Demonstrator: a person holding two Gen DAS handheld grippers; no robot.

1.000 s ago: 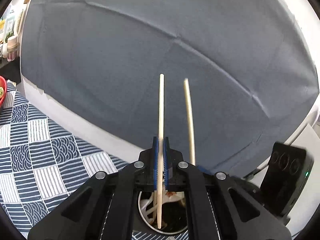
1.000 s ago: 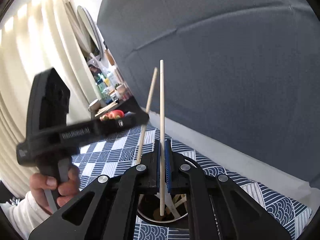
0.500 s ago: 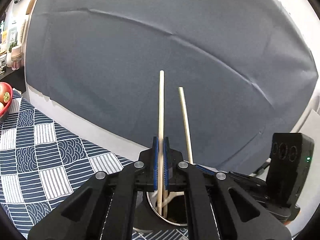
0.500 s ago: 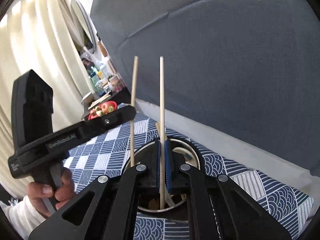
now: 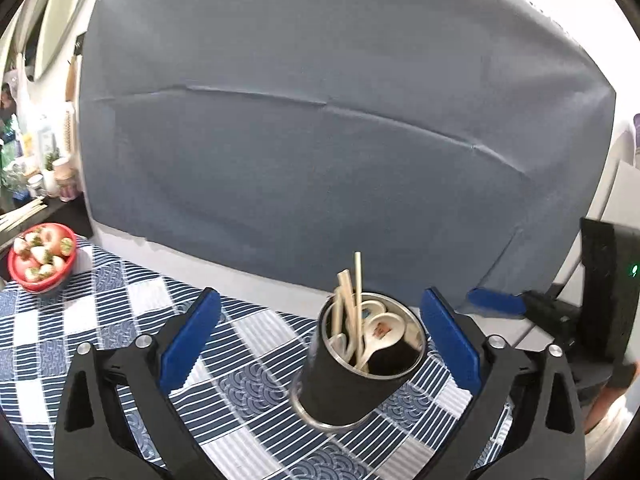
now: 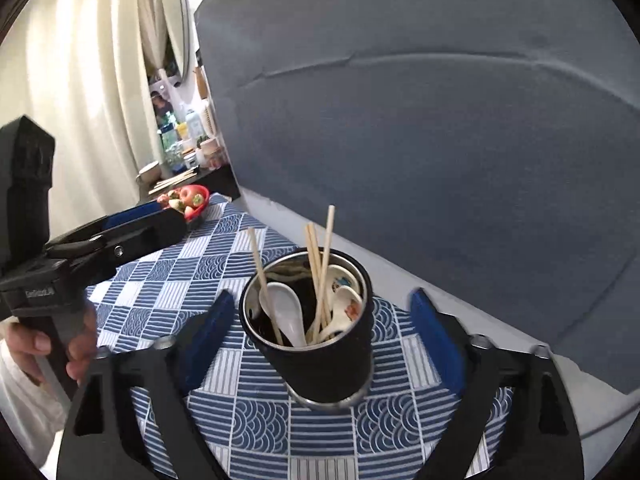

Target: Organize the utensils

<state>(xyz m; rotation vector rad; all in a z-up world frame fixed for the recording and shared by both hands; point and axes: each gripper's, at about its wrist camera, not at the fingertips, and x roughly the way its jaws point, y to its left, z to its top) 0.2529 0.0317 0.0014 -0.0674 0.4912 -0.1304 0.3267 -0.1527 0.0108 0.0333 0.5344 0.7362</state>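
A black metal-lined utensil cup (image 5: pixel 352 380) (image 6: pixel 320 340) stands on the blue patterned tablecloth (image 5: pixel 120 320) (image 6: pixel 180 272). It holds several wooden chopsticks (image 5: pixel 357 300) (image 6: pixel 325 256) and white ceramic spoons (image 5: pixel 380 328) (image 6: pixel 284 312). My left gripper (image 5: pixel 320 336) is open and empty, its blue pads either side of the cup and above it. My right gripper (image 6: pixel 324 332) is open and empty, also straddling the cup. The left gripper shows in the right wrist view (image 6: pixel 120 236); the right gripper shows in the left wrist view (image 5: pixel 520 306).
A red bowl of fruit (image 5: pixel 42 256) (image 6: pixel 188 198) sits at the table's far left corner. A grey backdrop (image 5: pixel 320 140) hangs behind the table. A cluttered shelf (image 6: pixel 180 148) with bottles stands at the far left.
Both grippers opened and let go of their chopsticks, which now stand in the cup. Both grippers pulled back, so the whole cup is in view.
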